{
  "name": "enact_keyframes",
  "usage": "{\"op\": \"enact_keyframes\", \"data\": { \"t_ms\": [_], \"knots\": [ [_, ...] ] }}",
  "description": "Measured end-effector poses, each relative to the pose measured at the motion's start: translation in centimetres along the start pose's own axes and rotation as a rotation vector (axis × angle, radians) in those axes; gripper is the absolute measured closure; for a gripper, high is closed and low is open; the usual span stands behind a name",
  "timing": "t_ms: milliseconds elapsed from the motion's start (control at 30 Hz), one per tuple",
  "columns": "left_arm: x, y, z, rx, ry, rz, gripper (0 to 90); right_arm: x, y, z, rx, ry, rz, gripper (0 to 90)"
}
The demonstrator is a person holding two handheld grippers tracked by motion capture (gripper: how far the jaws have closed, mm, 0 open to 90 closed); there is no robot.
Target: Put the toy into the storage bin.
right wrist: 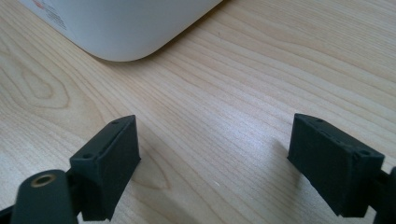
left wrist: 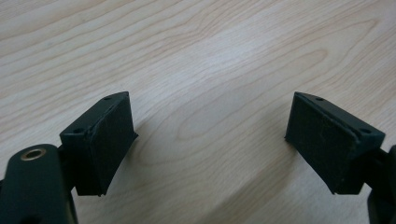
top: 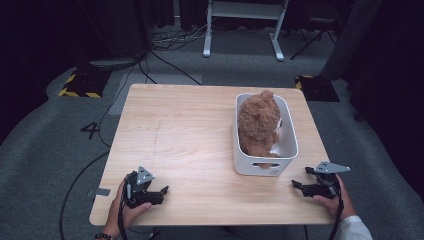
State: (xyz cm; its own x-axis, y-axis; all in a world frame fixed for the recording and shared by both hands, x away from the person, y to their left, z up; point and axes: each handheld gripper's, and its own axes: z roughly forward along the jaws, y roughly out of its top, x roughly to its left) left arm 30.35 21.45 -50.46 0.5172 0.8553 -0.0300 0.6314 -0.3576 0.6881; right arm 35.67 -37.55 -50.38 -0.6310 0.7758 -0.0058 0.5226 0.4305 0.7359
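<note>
Grippers, left and right, rest spread and empty; teddy bear sits in bin, so I judge packing done.

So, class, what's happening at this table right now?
A person holds a gripper in each hand near the front edge of a wooden table. The left gripper and the right gripper both have their jaws open with nothing between them, just above bare wood. A brown plush toy sits inside a white bin, which stands close to the right gripper. Neither gripper touches it.
</note>
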Motion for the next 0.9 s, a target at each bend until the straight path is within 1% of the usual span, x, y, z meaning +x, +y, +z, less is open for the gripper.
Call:
{"op": "enact_keyframes", "data": {
  "t_ms": [100,567,900],
  "knots": [
    [0.00,-0.06,-0.06,0.000,0.006,-0.007,15.3,0.00,0.00,0.00,0.000,0.000,0.000,16.3],
    [0.09,0.10,0.09,0.003,0.000,-0.004,14.3,0.01,0.00,0.01,0.000,-0.001,0.000,16.2],
    [0.20,0.33,0.32,0.000,0.003,-0.005,14.3,0.01,0.00,0.01,0.000,-0.001,0.000,16.2]
  ]
}}
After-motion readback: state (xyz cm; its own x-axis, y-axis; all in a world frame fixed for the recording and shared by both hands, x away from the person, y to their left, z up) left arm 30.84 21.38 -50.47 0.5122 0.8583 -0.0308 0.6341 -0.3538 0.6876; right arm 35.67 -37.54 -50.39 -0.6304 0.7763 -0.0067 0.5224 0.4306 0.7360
